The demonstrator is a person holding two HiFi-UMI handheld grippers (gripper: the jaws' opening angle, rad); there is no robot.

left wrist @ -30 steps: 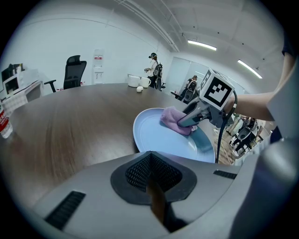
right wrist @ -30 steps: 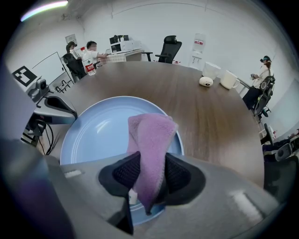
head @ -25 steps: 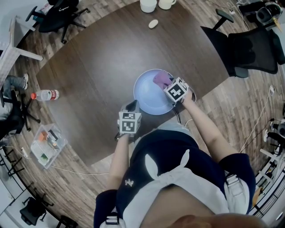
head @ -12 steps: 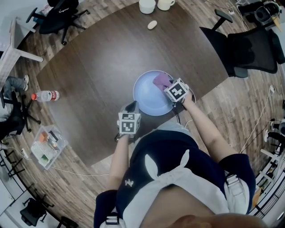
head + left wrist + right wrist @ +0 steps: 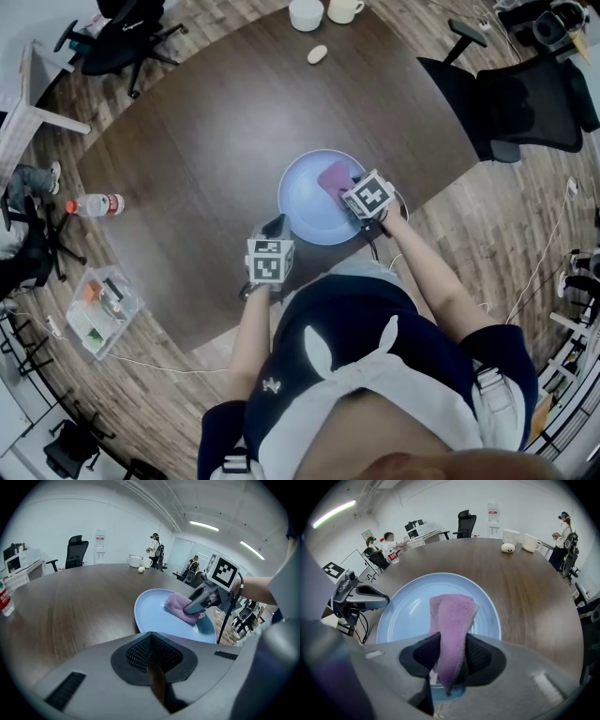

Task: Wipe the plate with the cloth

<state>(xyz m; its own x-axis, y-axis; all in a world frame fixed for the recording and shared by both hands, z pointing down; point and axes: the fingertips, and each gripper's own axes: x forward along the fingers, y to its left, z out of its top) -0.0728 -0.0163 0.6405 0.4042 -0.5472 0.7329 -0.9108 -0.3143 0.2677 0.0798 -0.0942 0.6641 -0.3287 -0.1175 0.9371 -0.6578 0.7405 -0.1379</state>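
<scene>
A pale blue plate lies on the dark wooden table near its front edge. My right gripper is over the plate's right side, pointing steeply down, shut on a purple cloth. In the right gripper view the cloth runs from between the jaws out onto the plate. My left gripper hangs just outside the plate's near-left rim, jaws together with nothing in them. The left gripper view shows the plate, the cloth and the right gripper pressing it down.
Two white cups and a small pale object stand at the table's far edge. A water bottle lies at the left edge. Black office chairs flank the table; a clear box sits on the floor.
My right gripper has slid the cloth a little leftward and nearer across the plate, rolling slightly. The left gripper has stayed in place.
</scene>
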